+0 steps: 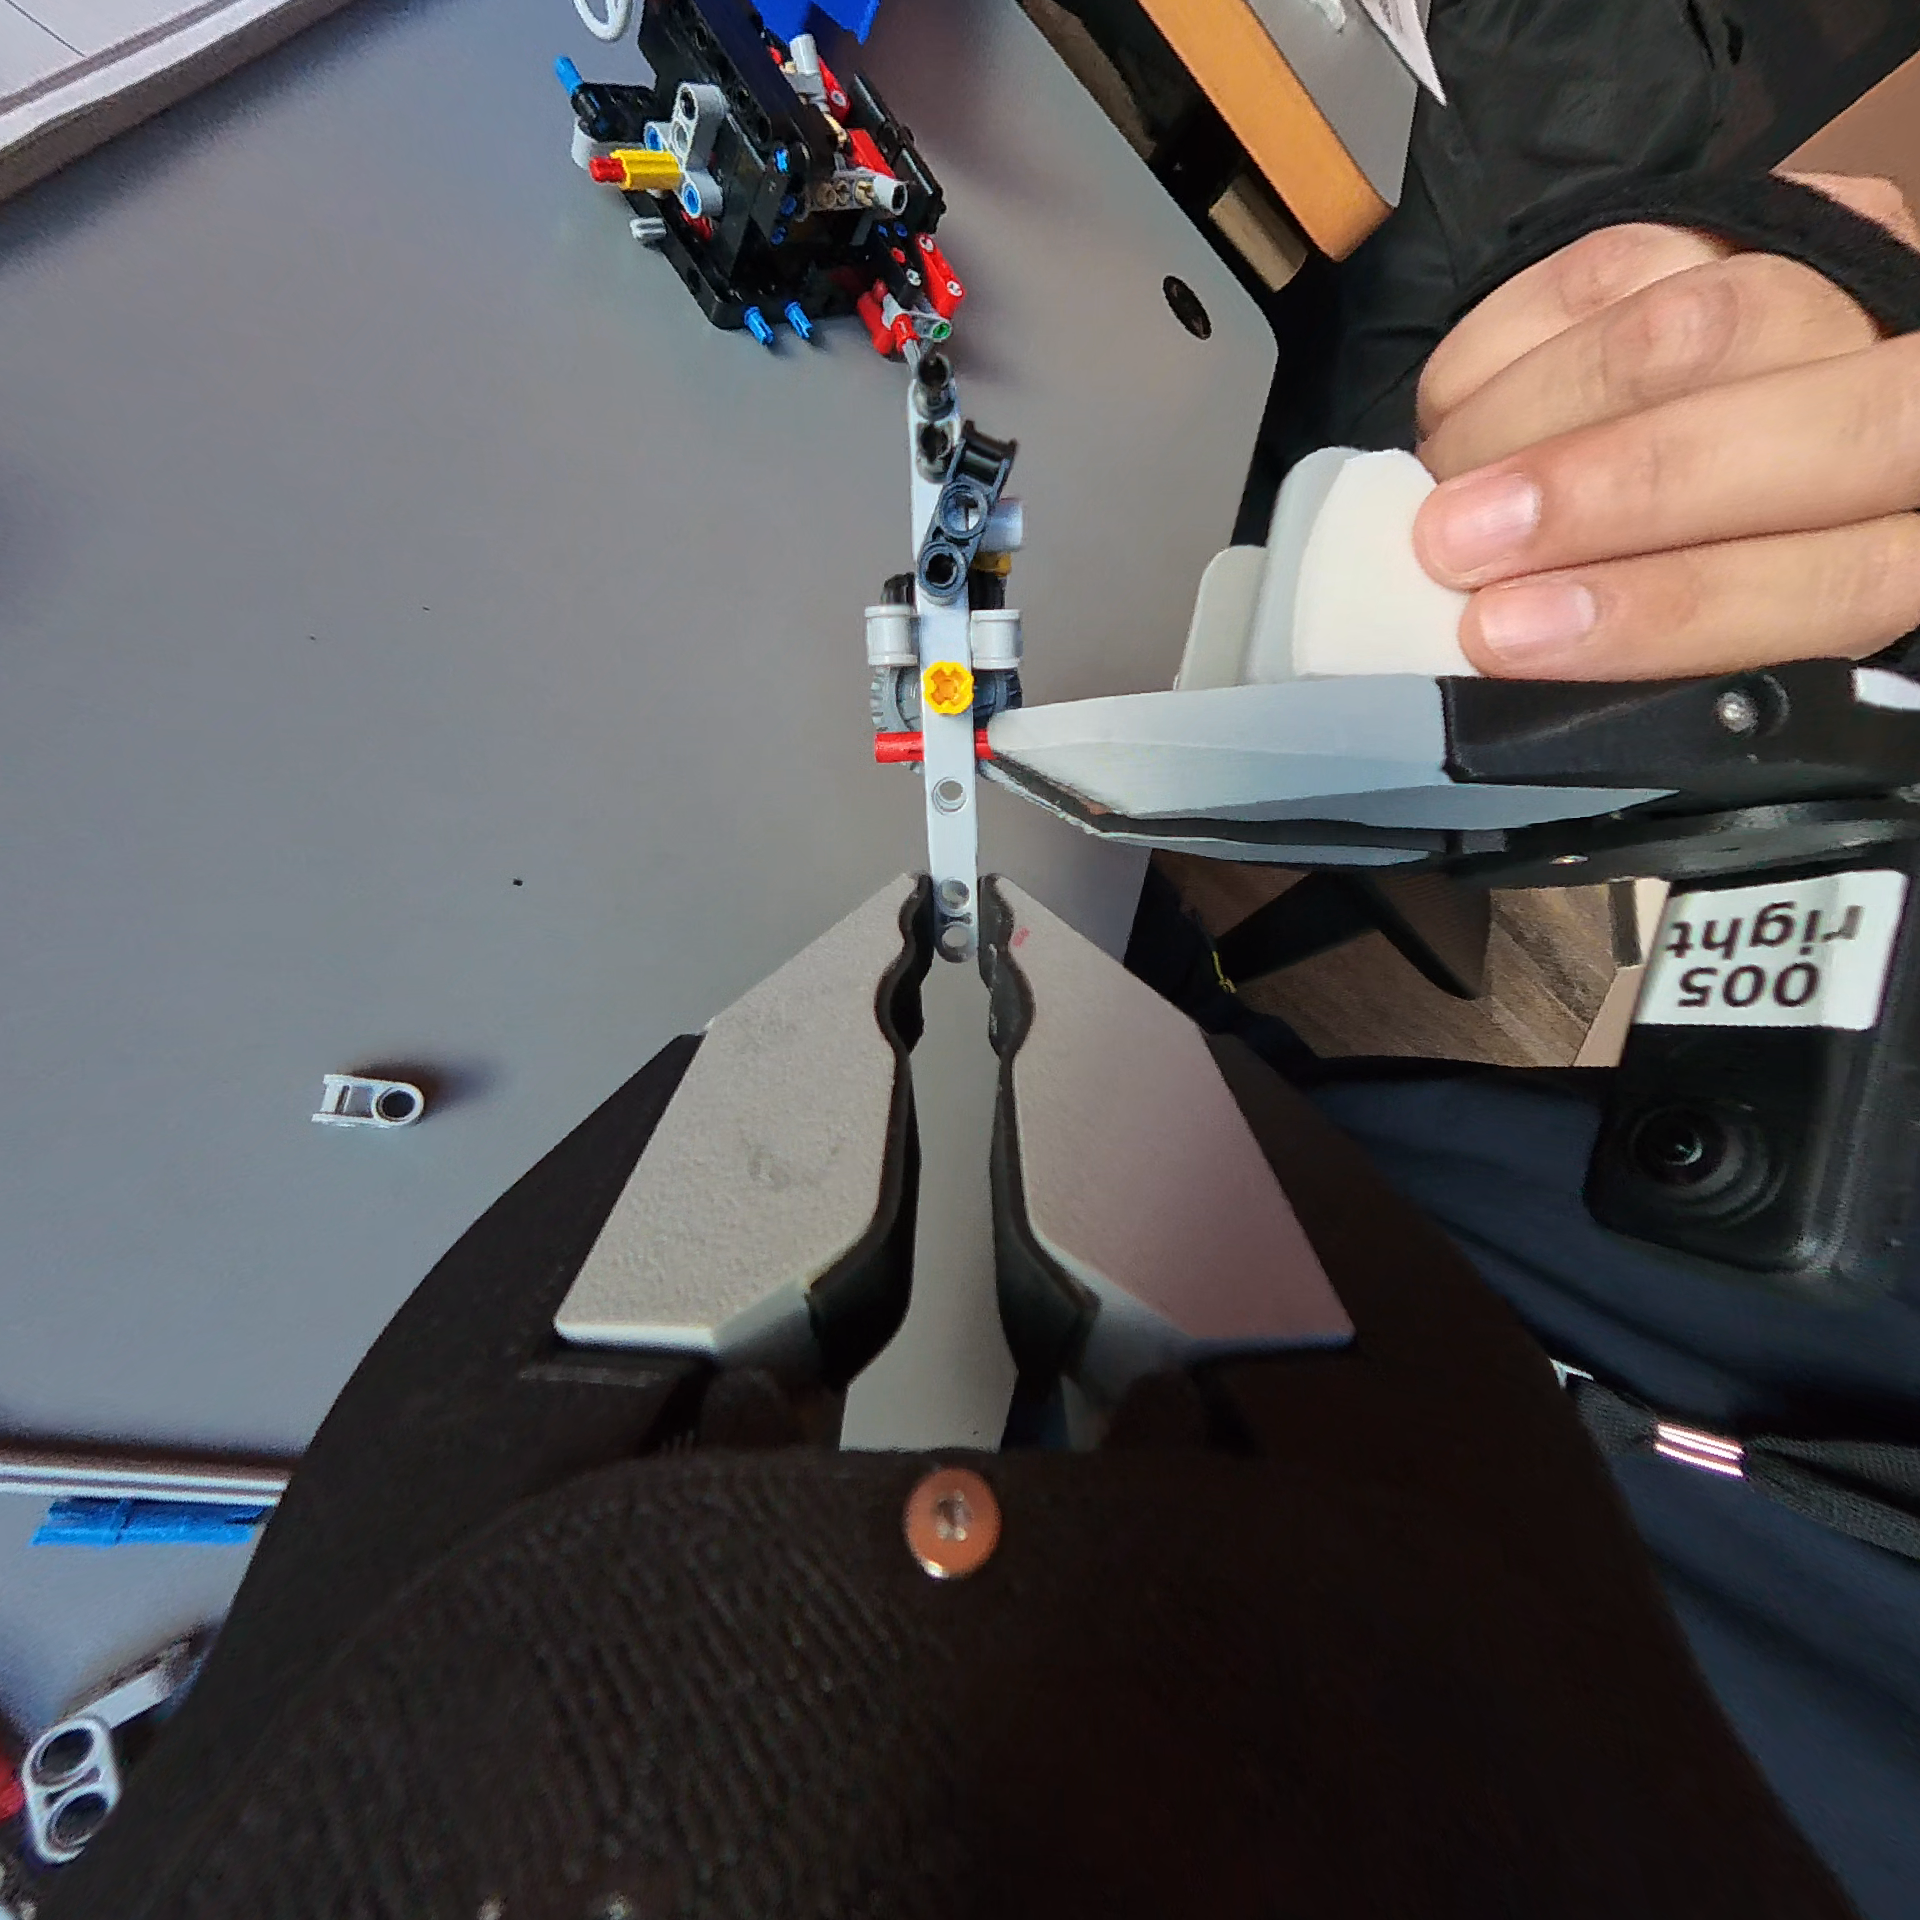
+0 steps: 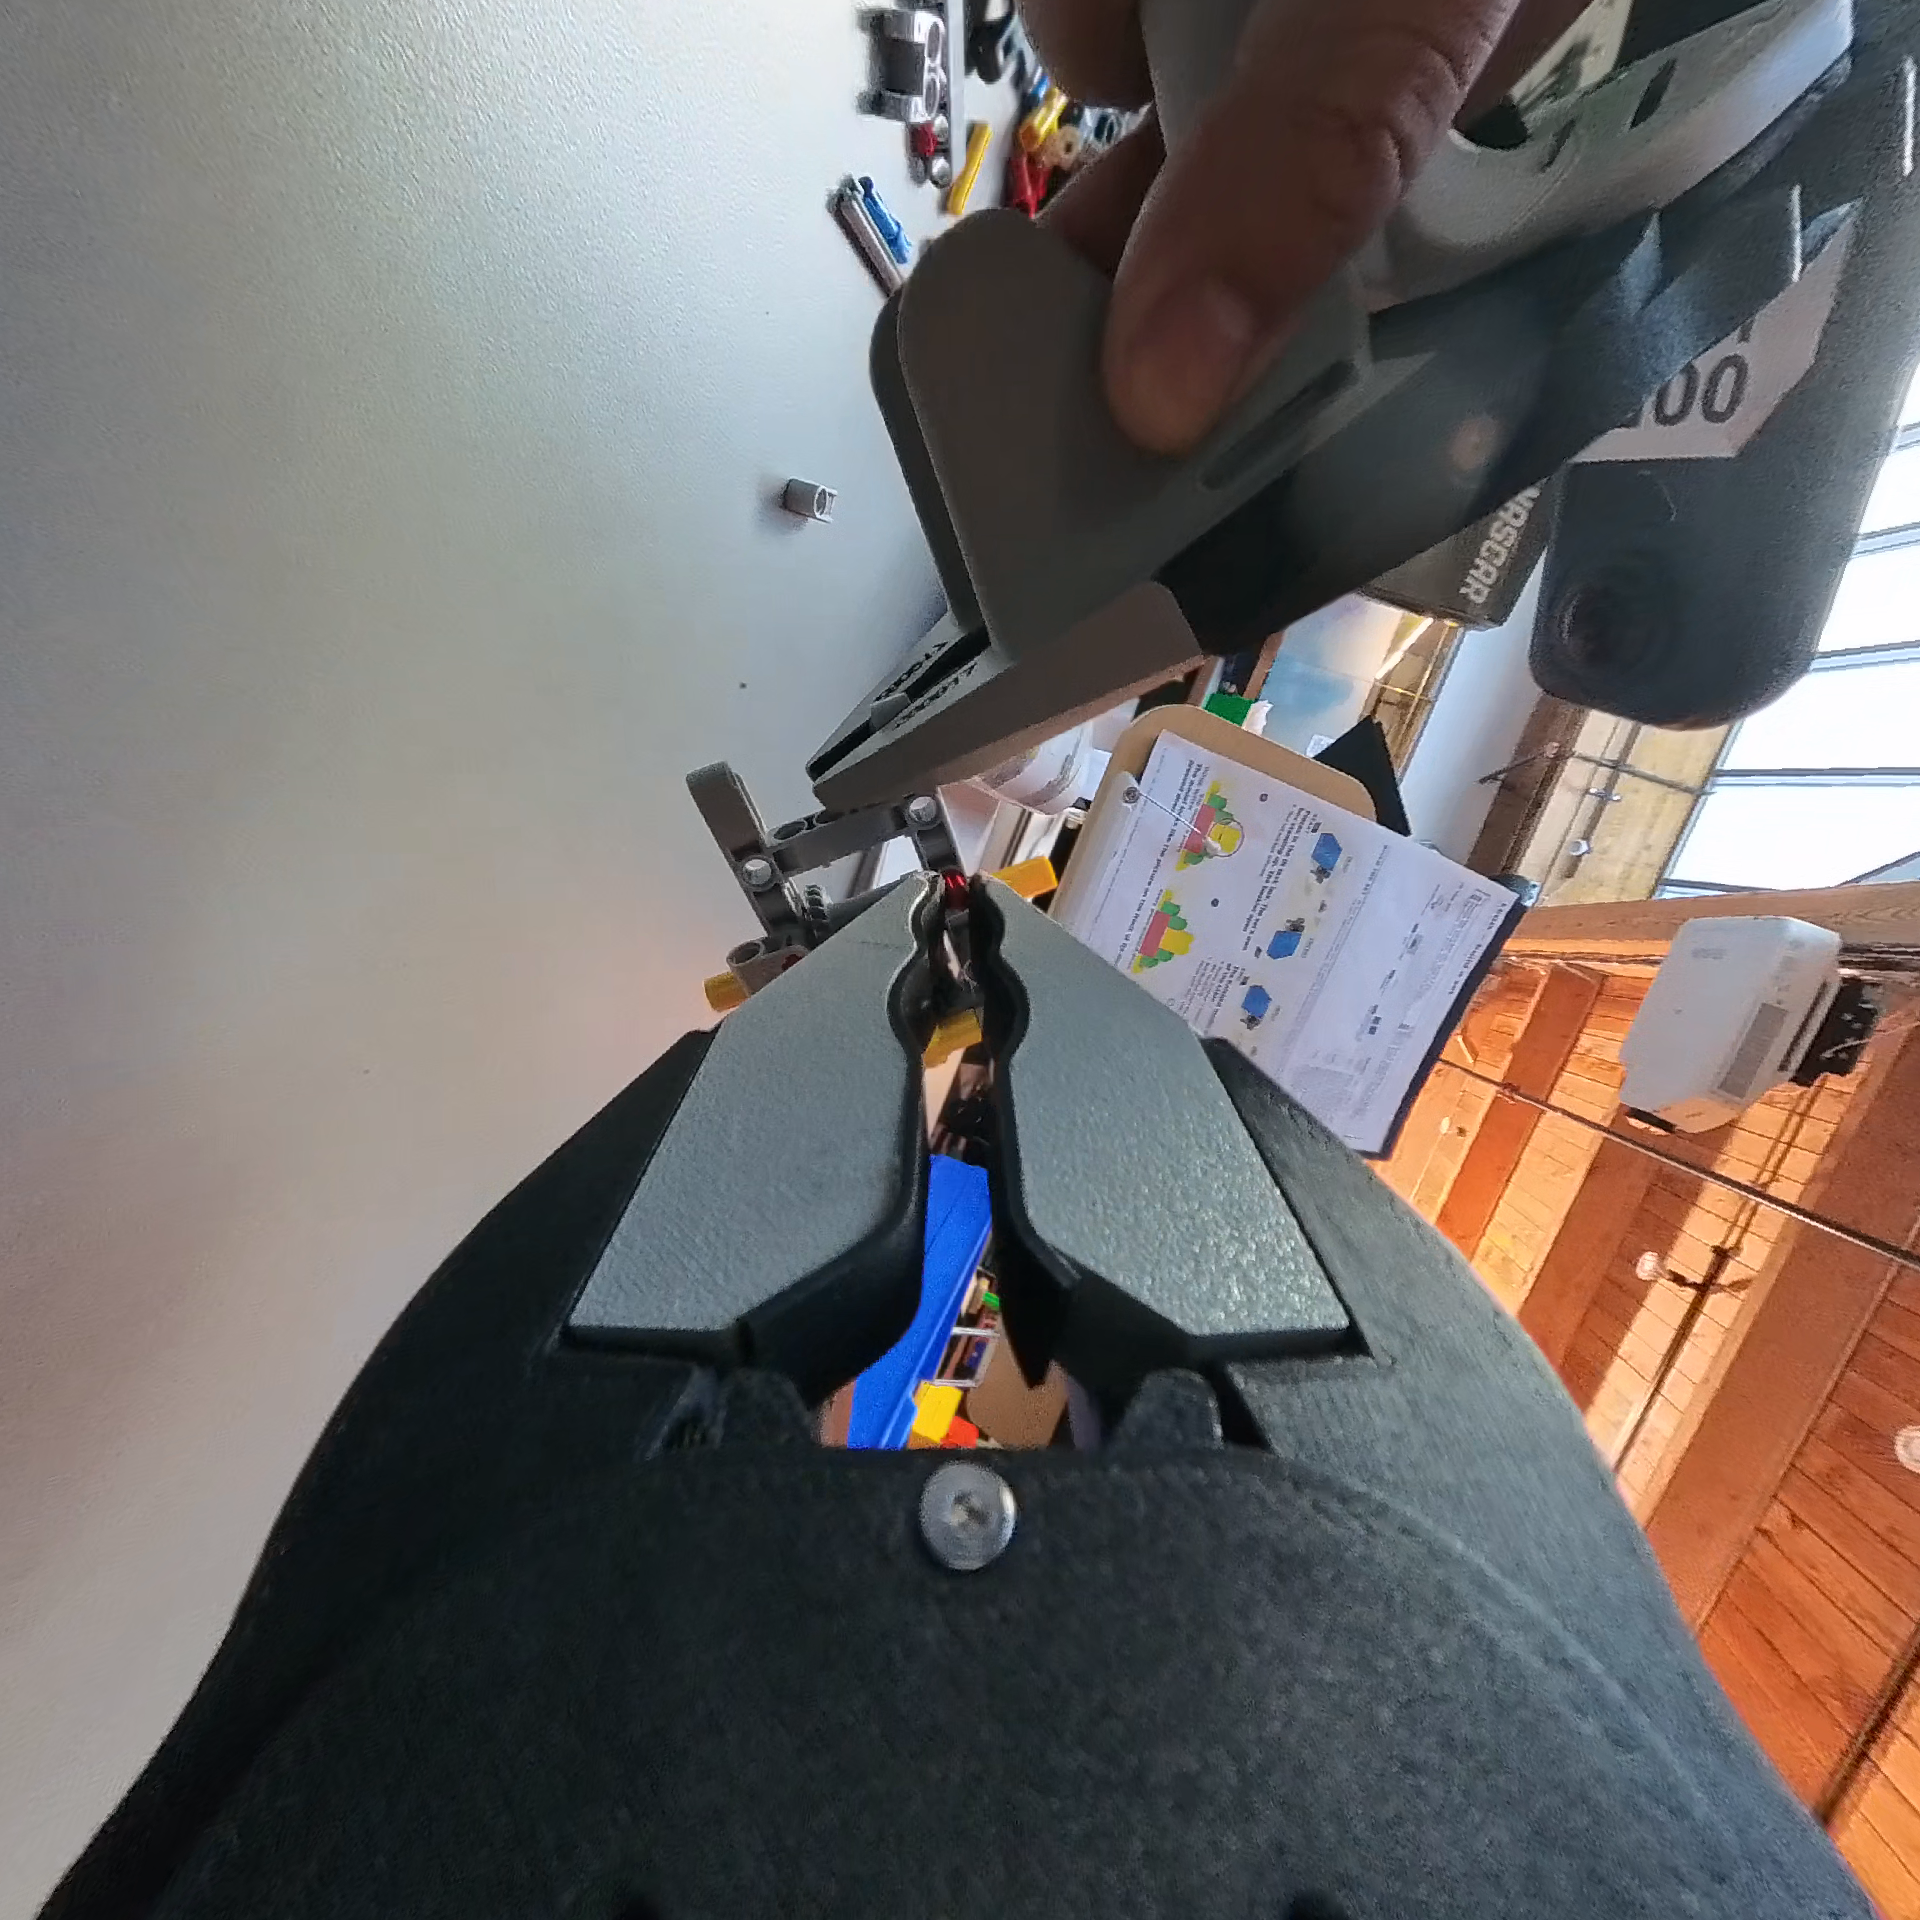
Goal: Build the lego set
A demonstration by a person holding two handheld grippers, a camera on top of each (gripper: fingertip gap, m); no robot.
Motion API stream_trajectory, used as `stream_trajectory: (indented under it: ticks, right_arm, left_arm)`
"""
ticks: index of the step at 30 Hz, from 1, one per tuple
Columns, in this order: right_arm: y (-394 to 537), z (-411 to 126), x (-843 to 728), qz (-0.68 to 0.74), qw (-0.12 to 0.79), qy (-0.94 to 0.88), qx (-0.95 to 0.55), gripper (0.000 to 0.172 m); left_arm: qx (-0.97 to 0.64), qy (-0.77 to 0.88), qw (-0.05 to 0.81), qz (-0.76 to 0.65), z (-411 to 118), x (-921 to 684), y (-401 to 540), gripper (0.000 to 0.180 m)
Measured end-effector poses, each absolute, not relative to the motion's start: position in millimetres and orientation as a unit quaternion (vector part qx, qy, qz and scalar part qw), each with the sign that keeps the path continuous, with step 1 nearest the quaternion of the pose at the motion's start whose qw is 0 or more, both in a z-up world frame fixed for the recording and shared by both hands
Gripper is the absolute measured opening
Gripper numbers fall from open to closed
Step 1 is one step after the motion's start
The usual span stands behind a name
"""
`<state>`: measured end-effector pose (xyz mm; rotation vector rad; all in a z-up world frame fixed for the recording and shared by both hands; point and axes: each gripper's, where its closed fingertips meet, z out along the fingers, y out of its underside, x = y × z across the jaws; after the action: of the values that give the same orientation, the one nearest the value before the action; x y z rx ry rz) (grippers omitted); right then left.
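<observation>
Gripping slim holed grey plastic beam (image 1: 948, 810)

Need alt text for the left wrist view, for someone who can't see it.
The left tongs pinch the near end of a light grey beam carrying a small assembly above a grey table. The right tongs come in from the right, tips closed on a red axle through that beam. A larger brick model sits behind.

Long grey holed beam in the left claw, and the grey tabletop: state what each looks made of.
Long grey holed beam: probably moulded plastic, smooth satin surface, crisp round holes. Grey tabletop: seemingly laminate or painted board, matte, soft even sheen; its core is unclear.
</observation>
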<state>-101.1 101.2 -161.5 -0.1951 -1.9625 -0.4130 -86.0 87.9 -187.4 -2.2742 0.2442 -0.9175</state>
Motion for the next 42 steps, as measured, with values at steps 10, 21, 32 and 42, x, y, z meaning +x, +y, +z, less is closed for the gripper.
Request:
stream_trajectory:
  ticks: [10, 21, 32, 42]
  right_arm:
    - [103.2, -165.2, -100.4, -0.155, 0.503, -0.847, -0.078, 0.000]
    - [108.9, -151.8, -112.1, 0.018, 0.533, -0.797, -0.283, 0.004]
    - [109.8, -148.7, -120.0, 0.133, 0.535, -0.732, -0.402, 0.003]
    - [107.3, -152.0, -114.8, 0.015, 0.526, -0.801, -0.284, 0.004]
  left_arm:
    - [-0.881, 0.106, 0.326, -0.326, -188.7, -86.1, 87.5, 0.005]
    - [-0.872, 0.091, 0.377, -0.298, -175.2, -97.7, 94.0, 0.006]
    - [-0.868, 0.079, 0.394, -0.293, -173.2, -104.9, 96.1, 0.006]
    - [-0.868, 0.085, 0.384, -0.302, -177.5, -100.7, 94.5, 0.006]
